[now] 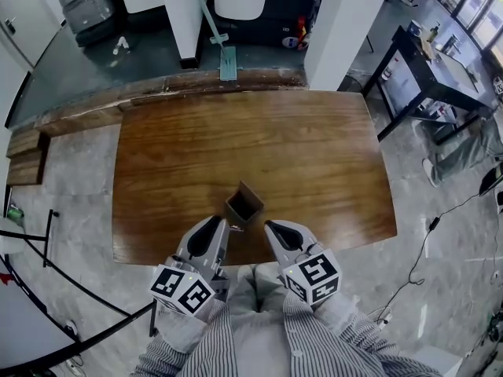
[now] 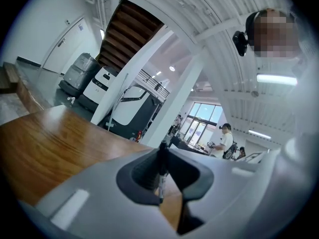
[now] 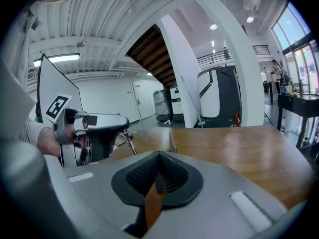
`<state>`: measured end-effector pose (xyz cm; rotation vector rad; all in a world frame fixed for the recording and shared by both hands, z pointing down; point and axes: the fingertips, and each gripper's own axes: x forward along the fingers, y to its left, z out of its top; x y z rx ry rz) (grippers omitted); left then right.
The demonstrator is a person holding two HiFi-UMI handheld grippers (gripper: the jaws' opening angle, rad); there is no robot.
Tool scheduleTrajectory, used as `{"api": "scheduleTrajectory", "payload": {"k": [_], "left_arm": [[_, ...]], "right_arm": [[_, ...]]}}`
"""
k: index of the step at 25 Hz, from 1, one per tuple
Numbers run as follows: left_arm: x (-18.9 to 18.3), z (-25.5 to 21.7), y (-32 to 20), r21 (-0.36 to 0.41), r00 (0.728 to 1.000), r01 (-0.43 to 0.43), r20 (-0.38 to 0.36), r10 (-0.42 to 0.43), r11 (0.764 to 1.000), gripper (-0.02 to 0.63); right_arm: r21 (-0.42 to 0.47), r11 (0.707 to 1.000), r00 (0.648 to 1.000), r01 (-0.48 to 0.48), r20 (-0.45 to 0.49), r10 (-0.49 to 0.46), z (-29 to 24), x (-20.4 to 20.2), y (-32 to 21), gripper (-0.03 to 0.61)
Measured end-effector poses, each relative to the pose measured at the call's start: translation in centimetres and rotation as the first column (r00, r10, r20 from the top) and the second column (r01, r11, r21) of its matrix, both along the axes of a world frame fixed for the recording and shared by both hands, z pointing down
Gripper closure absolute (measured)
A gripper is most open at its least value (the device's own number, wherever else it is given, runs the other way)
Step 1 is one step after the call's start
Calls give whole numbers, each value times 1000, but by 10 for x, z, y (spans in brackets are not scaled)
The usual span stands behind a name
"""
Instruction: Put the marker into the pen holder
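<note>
In the left gripper view a black marker [image 2: 161,172] with a white label stands upright between the jaws of my left gripper [image 2: 162,156], which is shut on it. The head view shows the brown square pen holder [image 1: 244,205] open-topped near the table's front edge. My left gripper [image 1: 221,225] is just to its front left and my right gripper [image 1: 270,227] just to its front right, both close to it. My right gripper [image 3: 159,159] is shut with nothing in it. The right gripper view shows the left gripper [image 3: 94,133] with the marker [image 3: 130,144] sticking out.
The wooden table [image 1: 259,144] stretches away beyond the holder. A white pillar [image 1: 346,22] and dark machines [image 1: 259,6] stand behind its far edge. A black side table [image 1: 432,73] is at the right. Cables and a black stand [image 1: 47,250] lie on the floor at left.
</note>
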<state>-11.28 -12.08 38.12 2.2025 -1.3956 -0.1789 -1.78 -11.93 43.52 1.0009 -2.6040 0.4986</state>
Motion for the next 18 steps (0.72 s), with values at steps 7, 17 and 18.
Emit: {"api": "scheduleTrajectory", "payload": {"k": [7, 17, 18], "left_arm": [[-12, 3, -33, 3, 1000, 21, 2, -21, 1000, 566], [2, 49, -50, -70, 998, -23, 60, 28, 997, 566], [4, 54, -51, -78, 998, -28, 62, 33, 997, 566]], "right_arm": [[-33, 999, 1000, 7, 5, -7, 12, -5, -14, 578], [-113, 993, 999, -31, 11, 32, 36, 7, -10, 580], [-121, 992, 999, -34, 13, 36, 39, 8, -8, 578]]}}
